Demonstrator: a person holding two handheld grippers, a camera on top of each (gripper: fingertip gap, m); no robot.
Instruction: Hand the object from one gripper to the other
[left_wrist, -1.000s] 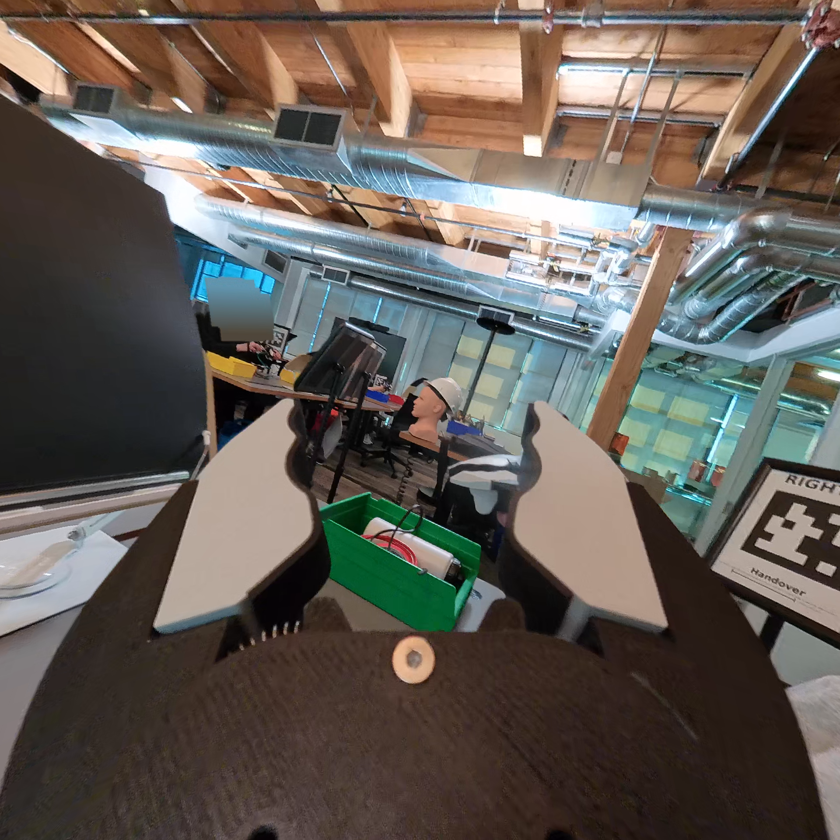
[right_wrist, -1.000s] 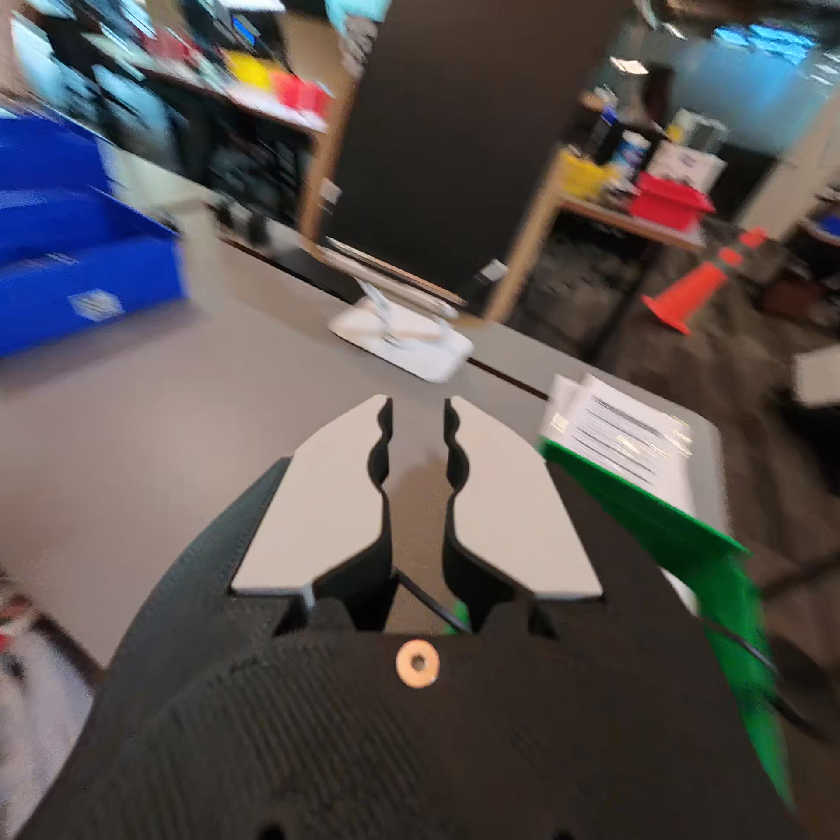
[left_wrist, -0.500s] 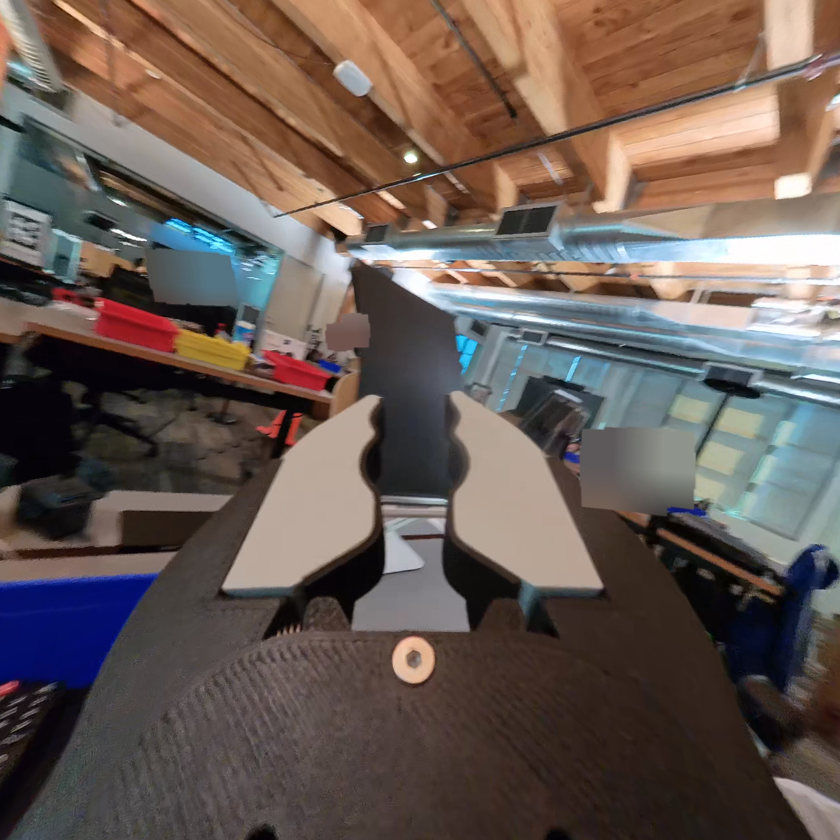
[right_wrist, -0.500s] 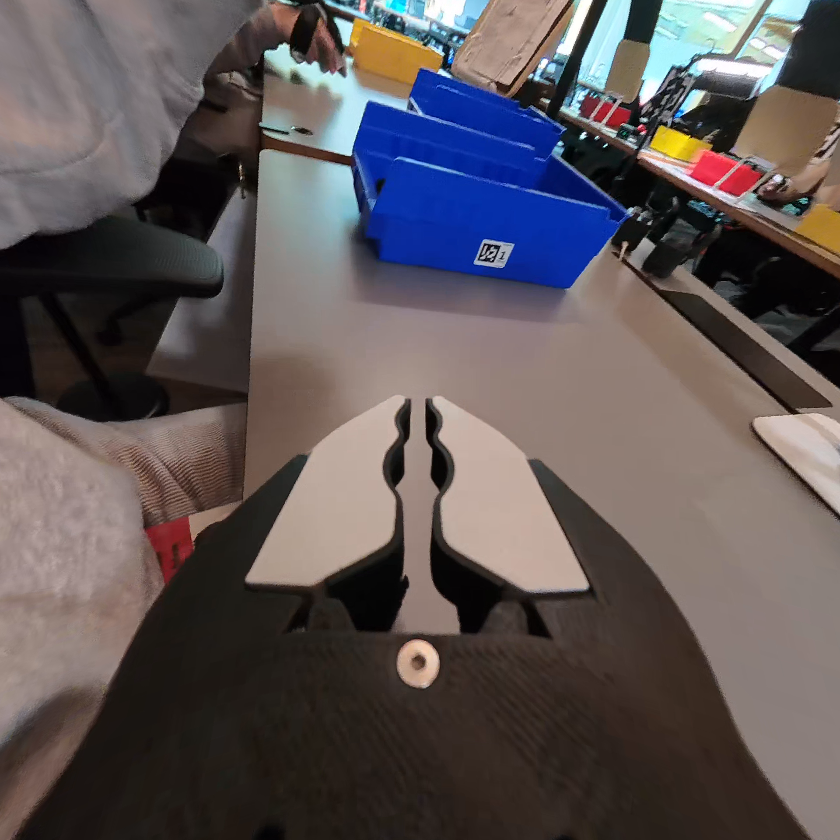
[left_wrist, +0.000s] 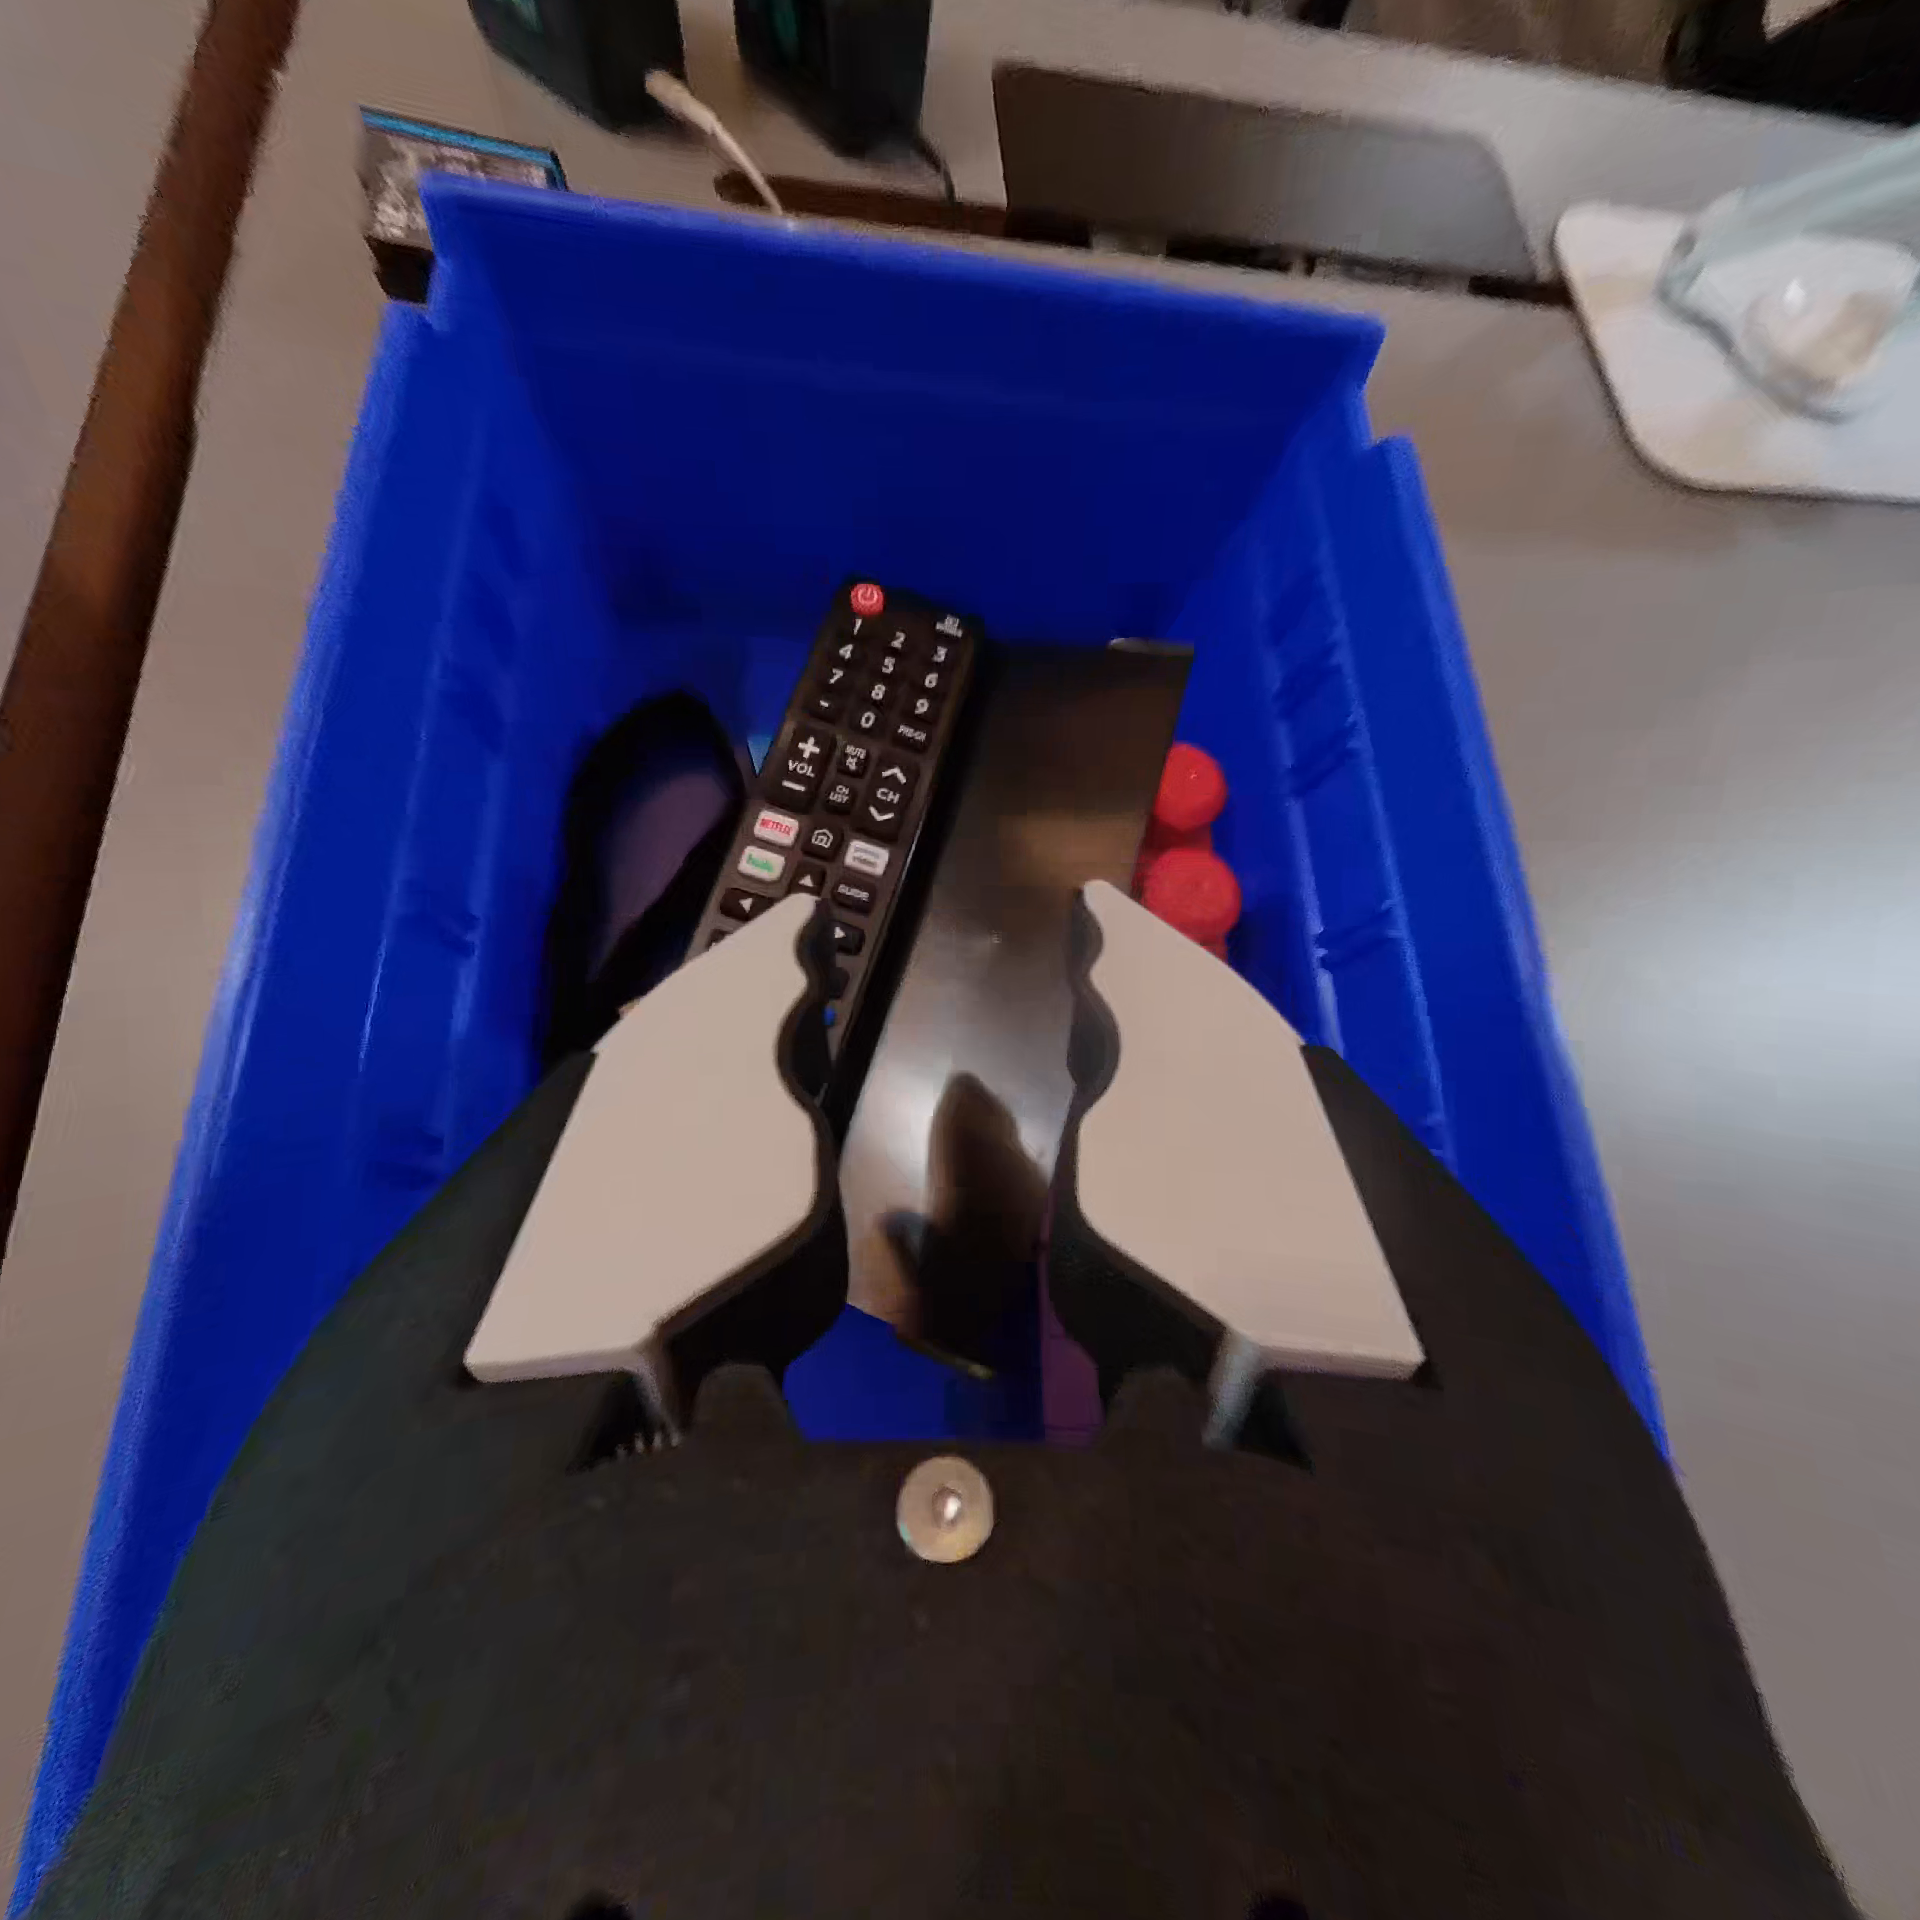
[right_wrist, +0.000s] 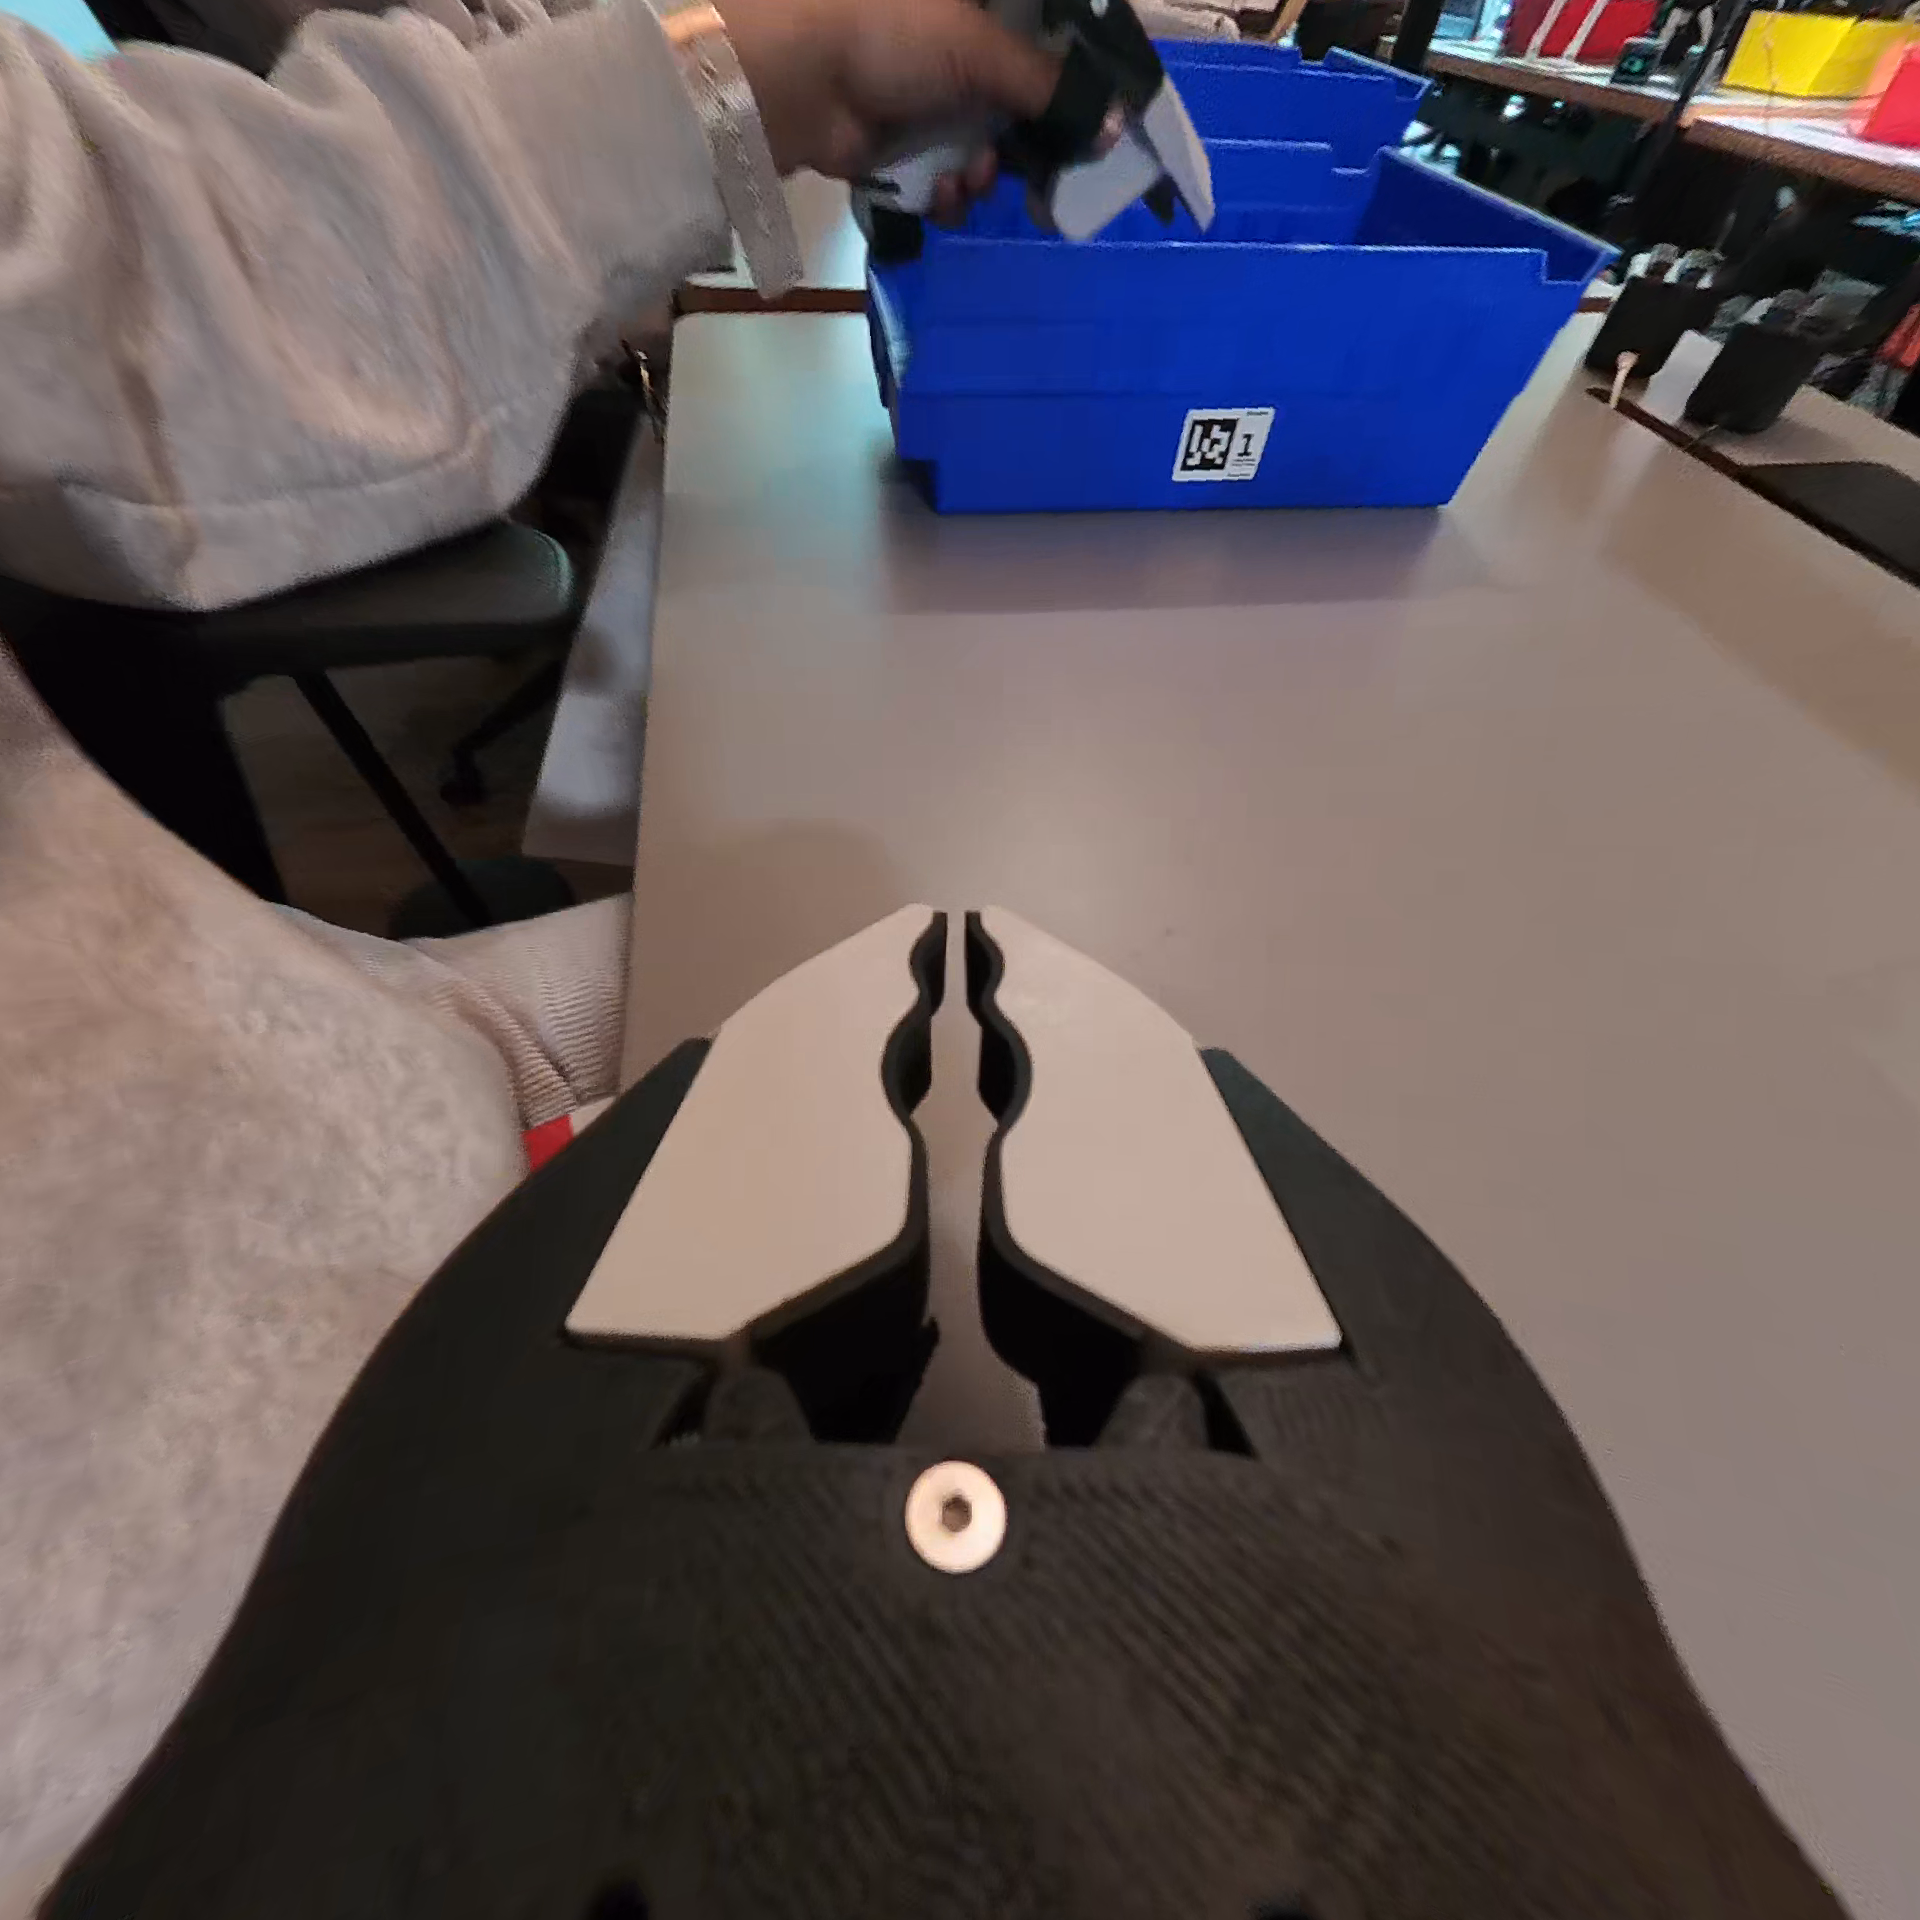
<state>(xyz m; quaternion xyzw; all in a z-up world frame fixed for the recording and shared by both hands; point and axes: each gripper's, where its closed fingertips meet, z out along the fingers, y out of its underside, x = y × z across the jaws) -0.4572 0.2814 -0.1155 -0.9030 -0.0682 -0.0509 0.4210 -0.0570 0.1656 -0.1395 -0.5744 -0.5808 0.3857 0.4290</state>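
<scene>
While the grey table (right_wrist: 1351, 831) carries a blue bin (left_wrist: 894, 416), the left gripper (left_wrist: 940, 914) hangs over it, fingers spread and empty, above a glossy black slab (left_wrist: 1039, 831) (beside a remote (left_wrist: 862, 758)). Right gripper (right_wrist: 956, 920) hovers nearly closed, holding nothing.

Remote (left_wrist: 852, 769) btm hidden (red caps (left_wrist: 1184, 831) partly)
</scene>
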